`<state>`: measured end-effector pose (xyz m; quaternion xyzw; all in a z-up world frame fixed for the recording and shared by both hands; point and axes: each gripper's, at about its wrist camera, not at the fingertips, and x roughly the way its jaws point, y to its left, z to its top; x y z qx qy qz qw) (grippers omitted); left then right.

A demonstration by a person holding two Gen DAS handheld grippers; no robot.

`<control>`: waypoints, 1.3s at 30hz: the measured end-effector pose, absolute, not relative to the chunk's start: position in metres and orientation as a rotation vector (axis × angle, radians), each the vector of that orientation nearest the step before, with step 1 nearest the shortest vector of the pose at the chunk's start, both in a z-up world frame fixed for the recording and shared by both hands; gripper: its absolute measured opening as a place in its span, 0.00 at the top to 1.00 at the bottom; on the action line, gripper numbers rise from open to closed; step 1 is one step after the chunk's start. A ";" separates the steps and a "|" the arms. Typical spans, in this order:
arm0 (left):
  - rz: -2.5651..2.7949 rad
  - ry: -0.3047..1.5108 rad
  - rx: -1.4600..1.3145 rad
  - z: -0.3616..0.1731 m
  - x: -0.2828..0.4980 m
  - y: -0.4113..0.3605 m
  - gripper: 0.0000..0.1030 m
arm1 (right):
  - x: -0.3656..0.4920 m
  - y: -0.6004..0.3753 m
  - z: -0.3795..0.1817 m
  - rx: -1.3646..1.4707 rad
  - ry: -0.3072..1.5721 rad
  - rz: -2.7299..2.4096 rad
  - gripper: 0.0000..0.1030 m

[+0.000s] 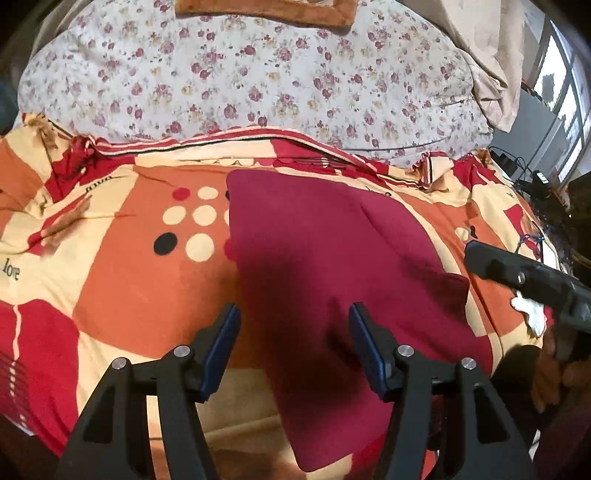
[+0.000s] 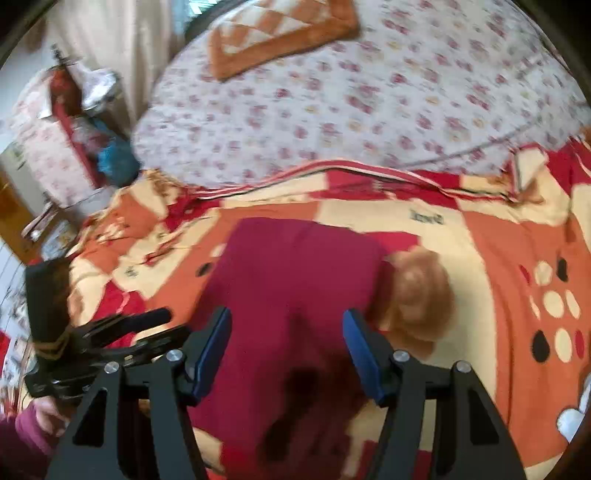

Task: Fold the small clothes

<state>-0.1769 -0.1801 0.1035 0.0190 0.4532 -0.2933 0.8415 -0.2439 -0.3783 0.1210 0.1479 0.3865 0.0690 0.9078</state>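
A dark red garment (image 1: 332, 266) lies flat on a bed, on top of a blanket (image 1: 122, 266) patterned in orange, cream and red with round dots. The garment looks folded into a rough rectangle, with 1 visible crease running down its right part in the left wrist view. It sits near the middle of the blanket, short of the blanket's far edge, where a white floral quilt (image 1: 240, 74) begins. At the far edge of the bed an orange and cream checked cushion (image 2: 280, 33) rests on that quilt.

The left gripper (image 1: 293, 345) hangs above the near part of the garment with its 2 blue-padded fingers moderately apart and nothing between them; the cloth lies below, not pinched. The right gripper (image 2: 286, 349) hangs likewise over the garment's near part, its jaws set fairly wide and empty. The right wrist view is blurred. Each gripper also shows in the other's view: the right one at the right edge of the left wrist view, the left one at the left edge of the right wrist view.
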 end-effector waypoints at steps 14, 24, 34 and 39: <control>-0.537 0.895 0.130 0.097 -0.203 -0.192 0.61 | -0.261 -0.356 0.066 0.132 0.940 0.051 0.44; -0.518 0.854 0.143 0.112 -0.217 -0.196 0.61 | -0.281 -0.351 0.092 0.143 0.870 0.031 0.43; -0.474 0.808 0.111 0.127 -0.221 -0.185 0.61 | -0.283 -0.346 0.122 0.178 0.773 -0.030 0.29; -0.446 0.808 0.116 0.127 -0.220 -0.182 0.61 | -0.277 -0.340 0.120 0.190 0.766 -0.050 0.26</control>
